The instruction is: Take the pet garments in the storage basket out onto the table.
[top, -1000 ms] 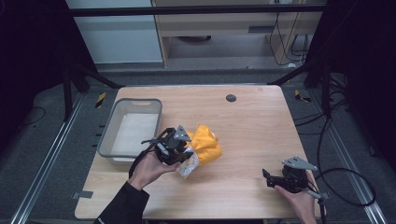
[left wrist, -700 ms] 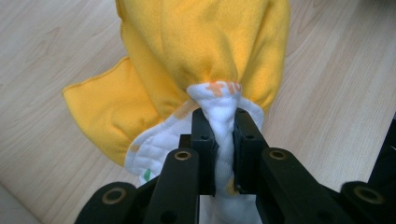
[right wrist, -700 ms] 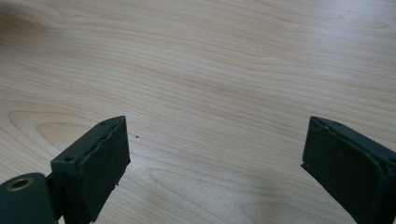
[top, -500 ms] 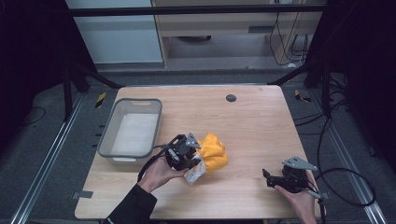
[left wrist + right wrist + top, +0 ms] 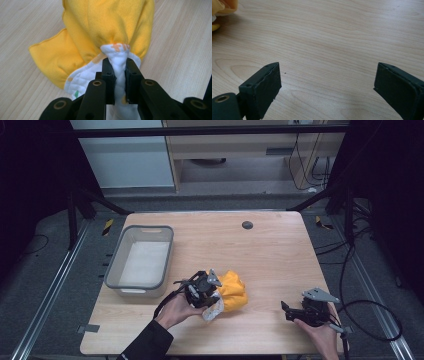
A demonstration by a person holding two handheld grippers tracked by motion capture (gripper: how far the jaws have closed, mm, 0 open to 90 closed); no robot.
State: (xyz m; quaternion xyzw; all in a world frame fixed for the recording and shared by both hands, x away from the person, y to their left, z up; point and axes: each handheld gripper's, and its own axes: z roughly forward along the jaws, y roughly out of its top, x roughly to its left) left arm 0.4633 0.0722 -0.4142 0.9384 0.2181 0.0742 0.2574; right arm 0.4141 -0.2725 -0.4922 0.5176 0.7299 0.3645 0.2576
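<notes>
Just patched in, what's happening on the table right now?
The left claw is shut on a bunched fold of the yellow and white cloth, which lies crumpled on the wooden table beside the grey bin. The right claw hovers open over bare wood near the table's front right, holding nothing.

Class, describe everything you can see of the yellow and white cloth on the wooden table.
The yellow and white cloth looks like soft fabric: yellow on one face, quilted white with small coloured prints on the other. It lies bunched on the wooden table, right of the grey plastic bin. The left gripper pinches a gathered white fold; nothing else touches it.
</notes>
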